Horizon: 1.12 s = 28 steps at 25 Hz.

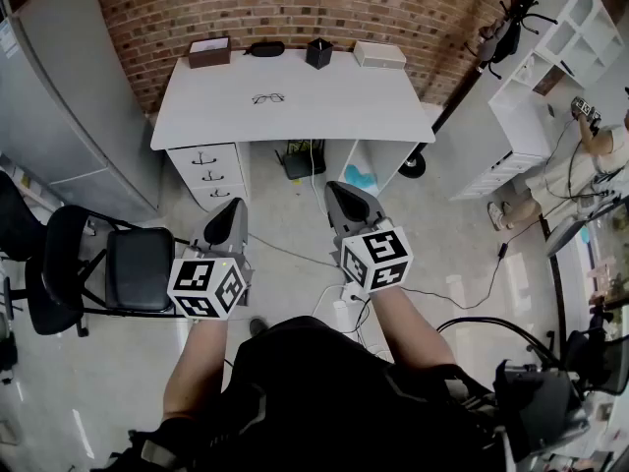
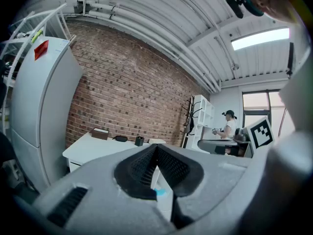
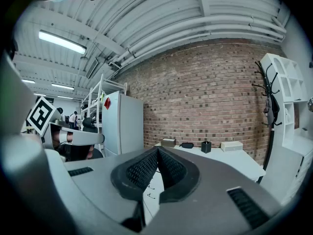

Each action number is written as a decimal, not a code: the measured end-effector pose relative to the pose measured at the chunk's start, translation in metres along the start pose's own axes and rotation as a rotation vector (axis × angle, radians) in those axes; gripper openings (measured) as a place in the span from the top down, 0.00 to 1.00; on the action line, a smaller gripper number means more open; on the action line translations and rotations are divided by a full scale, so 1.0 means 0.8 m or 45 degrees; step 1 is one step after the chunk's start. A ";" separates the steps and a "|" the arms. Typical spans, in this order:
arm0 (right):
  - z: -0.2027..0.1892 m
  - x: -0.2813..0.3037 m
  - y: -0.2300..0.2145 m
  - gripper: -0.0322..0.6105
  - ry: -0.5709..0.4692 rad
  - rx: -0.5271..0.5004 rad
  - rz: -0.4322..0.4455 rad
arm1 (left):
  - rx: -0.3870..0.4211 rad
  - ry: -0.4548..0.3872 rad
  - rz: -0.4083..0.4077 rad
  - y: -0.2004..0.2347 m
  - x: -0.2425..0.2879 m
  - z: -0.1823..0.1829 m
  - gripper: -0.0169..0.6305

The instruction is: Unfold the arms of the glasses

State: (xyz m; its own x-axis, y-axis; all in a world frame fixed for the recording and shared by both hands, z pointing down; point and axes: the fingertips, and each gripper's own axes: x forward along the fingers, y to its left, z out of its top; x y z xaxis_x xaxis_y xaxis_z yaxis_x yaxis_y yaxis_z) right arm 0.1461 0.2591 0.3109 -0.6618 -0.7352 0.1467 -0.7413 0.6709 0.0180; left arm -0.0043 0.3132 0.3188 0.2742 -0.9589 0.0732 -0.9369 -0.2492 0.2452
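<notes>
Holds left claw point(image 1: 228, 211) and right claw point(image 1: 341, 193) pinched together and empty, well short of the white worktop point(image 1: 373, 106), with the glasses point(image 1: 267, 97) lying crosswise on it straight ahead, slightly nearer the left.

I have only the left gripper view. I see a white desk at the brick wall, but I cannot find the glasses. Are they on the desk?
Observer: Yes. The head view shows the glasses lying on the desk, in front of the black case.
Operator: And the right tongs, do they hold something?
Observer: No, the right tongs are shut with nothing between them.
Operator: Is anything standing beside me?
Observer: A black chair stands to your left.
</notes>
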 end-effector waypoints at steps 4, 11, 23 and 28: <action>0.005 0.003 -0.001 0.94 -0.009 -0.002 0.000 | -0.009 -0.001 0.001 0.002 0.003 0.002 0.96; 0.006 0.010 0.001 0.94 -0.013 -0.009 -0.007 | -0.012 0.002 -0.011 0.009 0.008 0.002 0.96; 0.007 0.034 0.027 0.94 -0.006 -0.015 -0.024 | -0.034 0.010 -0.047 0.043 0.005 0.001 0.96; -0.001 0.048 0.051 0.94 -0.006 -0.031 -0.043 | -0.046 -0.002 -0.068 0.072 -0.007 -0.004 0.96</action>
State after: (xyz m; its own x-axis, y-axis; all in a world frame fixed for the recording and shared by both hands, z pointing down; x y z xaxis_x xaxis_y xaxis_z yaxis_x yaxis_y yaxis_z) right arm 0.0906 0.2587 0.3179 -0.6372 -0.7577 0.1409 -0.7602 0.6480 0.0468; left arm -0.0593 0.3046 0.3353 0.3234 -0.9445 0.0575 -0.9124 -0.2952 0.2835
